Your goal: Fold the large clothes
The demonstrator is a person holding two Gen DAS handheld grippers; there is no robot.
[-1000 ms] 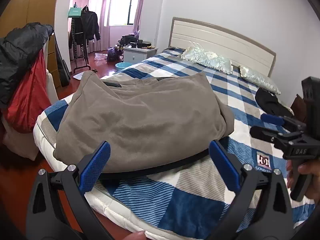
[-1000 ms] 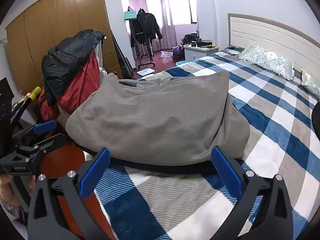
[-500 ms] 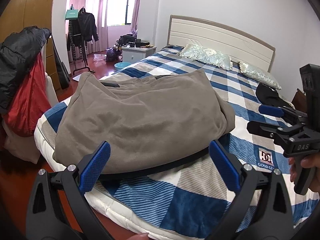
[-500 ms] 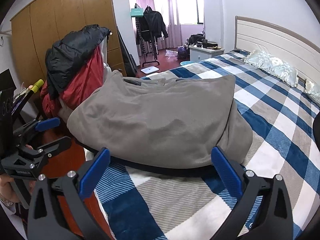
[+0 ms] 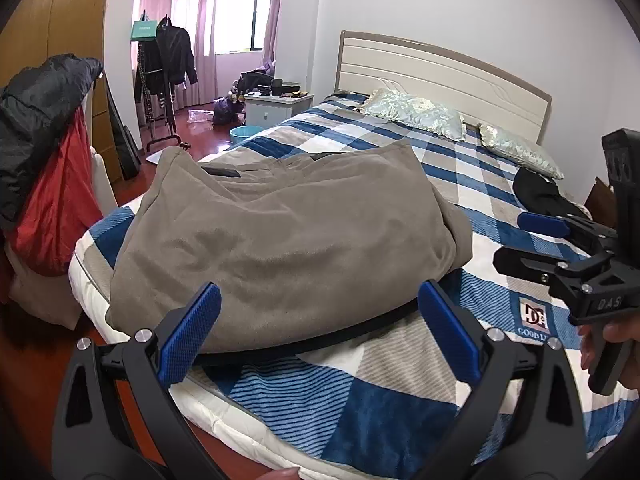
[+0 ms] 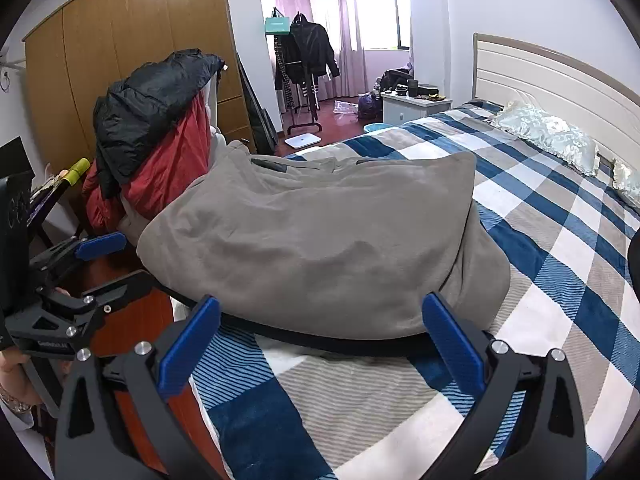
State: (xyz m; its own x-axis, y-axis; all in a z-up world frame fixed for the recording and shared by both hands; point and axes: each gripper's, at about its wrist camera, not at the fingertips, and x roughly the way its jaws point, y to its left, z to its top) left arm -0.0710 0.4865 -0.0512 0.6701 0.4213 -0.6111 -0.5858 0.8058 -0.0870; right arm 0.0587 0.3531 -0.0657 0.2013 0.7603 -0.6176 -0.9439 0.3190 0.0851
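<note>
A large taupe garment [image 5: 288, 240] lies folded in a bulky heap near the foot of the bed, with a dark hem band along its near edge; it also shows in the right wrist view [image 6: 332, 240]. My left gripper [image 5: 320, 336] is open and empty, held just short of the hem at the bed's near left corner. My right gripper [image 6: 324, 340] is open and empty, just short of the hem further right. Each gripper shows in the other's view: the right gripper [image 5: 532, 240] and the left gripper [image 6: 108, 260].
The bed [image 5: 500, 184] has a blue, white and grey checked cover, two pillows [image 5: 416, 112] and a black item [image 5: 536, 192] near them. A chair piled with black and red jackets [image 6: 160, 136] stands left of the bed. Wardrobe, nightstand and clothes rack stand behind.
Both grippers have drawn back and risen slightly from the garment, staying open. The garment has not moved.
</note>
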